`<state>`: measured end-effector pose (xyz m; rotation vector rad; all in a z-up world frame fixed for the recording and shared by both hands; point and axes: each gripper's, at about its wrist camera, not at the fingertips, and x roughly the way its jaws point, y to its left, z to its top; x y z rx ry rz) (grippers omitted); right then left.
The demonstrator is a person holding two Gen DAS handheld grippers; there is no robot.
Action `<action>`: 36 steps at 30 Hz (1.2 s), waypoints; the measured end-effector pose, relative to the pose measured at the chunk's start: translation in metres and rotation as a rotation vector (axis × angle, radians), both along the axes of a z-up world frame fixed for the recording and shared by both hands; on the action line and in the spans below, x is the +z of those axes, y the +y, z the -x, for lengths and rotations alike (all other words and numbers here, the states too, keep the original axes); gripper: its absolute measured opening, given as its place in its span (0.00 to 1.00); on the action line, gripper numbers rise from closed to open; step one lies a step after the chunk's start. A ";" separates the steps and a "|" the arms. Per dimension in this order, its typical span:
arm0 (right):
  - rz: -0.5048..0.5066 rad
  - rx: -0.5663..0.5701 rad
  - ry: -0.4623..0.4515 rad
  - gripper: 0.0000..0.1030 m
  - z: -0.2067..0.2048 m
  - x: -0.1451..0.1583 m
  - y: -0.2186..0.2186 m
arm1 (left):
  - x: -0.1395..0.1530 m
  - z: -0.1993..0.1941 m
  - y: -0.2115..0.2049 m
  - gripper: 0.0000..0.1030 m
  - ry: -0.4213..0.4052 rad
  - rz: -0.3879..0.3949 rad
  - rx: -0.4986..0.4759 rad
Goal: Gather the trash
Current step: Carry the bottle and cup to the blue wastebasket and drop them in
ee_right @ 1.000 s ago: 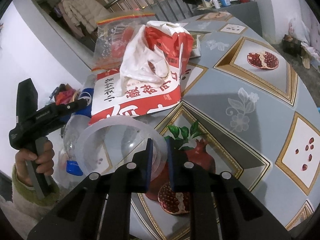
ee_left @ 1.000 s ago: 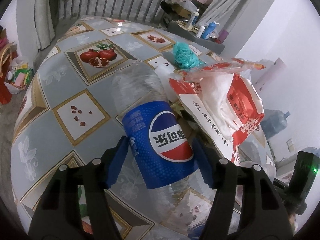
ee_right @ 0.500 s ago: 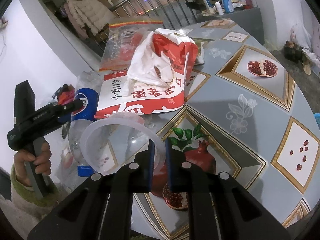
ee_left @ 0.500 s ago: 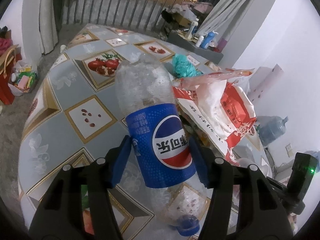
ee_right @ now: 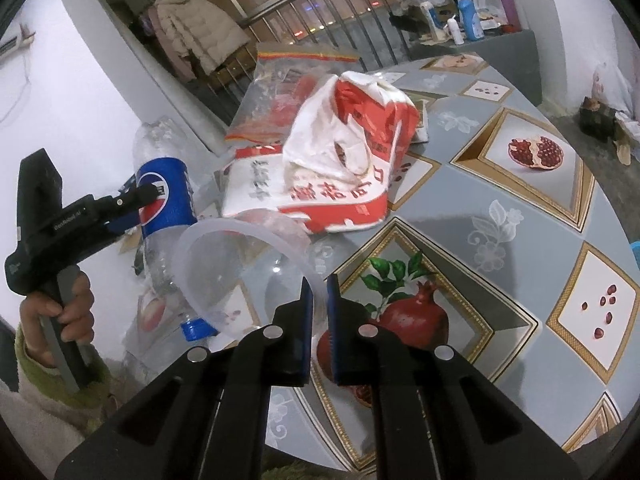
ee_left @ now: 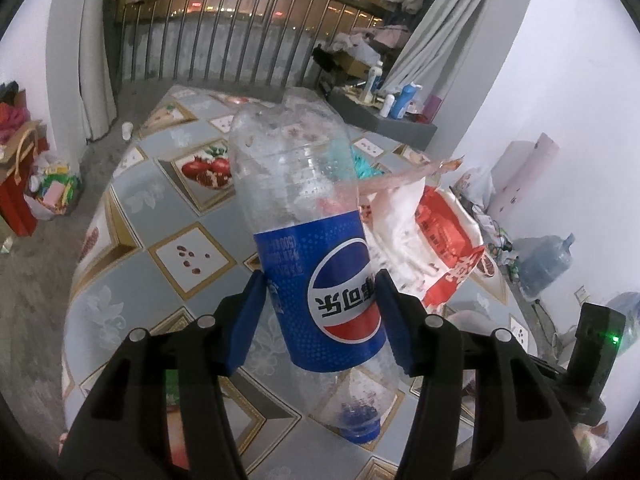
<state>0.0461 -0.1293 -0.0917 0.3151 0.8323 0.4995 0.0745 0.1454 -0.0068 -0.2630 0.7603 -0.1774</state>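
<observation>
Bottle (ee_left: 316,264), clear plastic with a blue label, is clamped across its label band by the left gripper (ee_left: 320,312), one blue pad on each side. It is held clear of the table (ee_left: 132,236), inverted: the blue cap (ee_left: 360,432) points down and toward the camera, and the base points up and away toward the railing (ee_left: 224,36). Its long axis runs near vertical, tilted slightly so the base leans left in the left wrist view. The grip at the label, the stiffest and widest part, is judged to be chosen to stop the empty body from collapsing or slipping.

Nearest in the right wrist view, the right gripper (ee_right: 318,292) has its jaws drawn almost together on the rim of a clear plastic container (ee_right: 240,268), pinching the thin wall. The container's open mouth faces left toward the bottle, which hangs just beside it, cap lowest (ee_right: 194,328). This arrangement reads as a receptacle presented for the bottle, though whether the bottle is meant to go in cannot be confirmed.

Beyond the container, a red and white bag (ee_right: 340,176) lies slumped on the table, with a clear zip bag (ee_right: 280,92) propped behind it. Both appear to be further trash not yet collected. A teal object (ee_left: 364,168) lies behind the bottle, partly hidden. Farthest, bottles stand on a grey cabinet (ee_right: 480,44) near the railing.
</observation>
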 end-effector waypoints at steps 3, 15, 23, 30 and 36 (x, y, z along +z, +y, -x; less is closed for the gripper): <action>-0.002 0.007 -0.010 0.06 0.004 0.003 -0.001 | 0.007 0.005 -0.001 0.51 -0.018 -0.010 -0.001; -0.017 0.025 -0.075 0.06 0.019 0.018 -0.003 | 0.035 0.025 -0.007 0.50 -0.098 -0.035 -0.010; -0.046 0.016 -0.140 0.06 0.038 0.040 -0.011 | 0.064 0.041 -0.013 0.50 -0.187 -0.047 -0.049; -0.077 -0.060 -0.214 0.06 0.055 0.062 -0.036 | 0.097 0.039 -0.031 0.50 -0.254 -0.019 -0.155; -0.095 -0.199 -0.272 0.06 0.067 0.074 -0.083 | 0.121 0.023 -0.077 0.50 -0.289 0.004 -0.296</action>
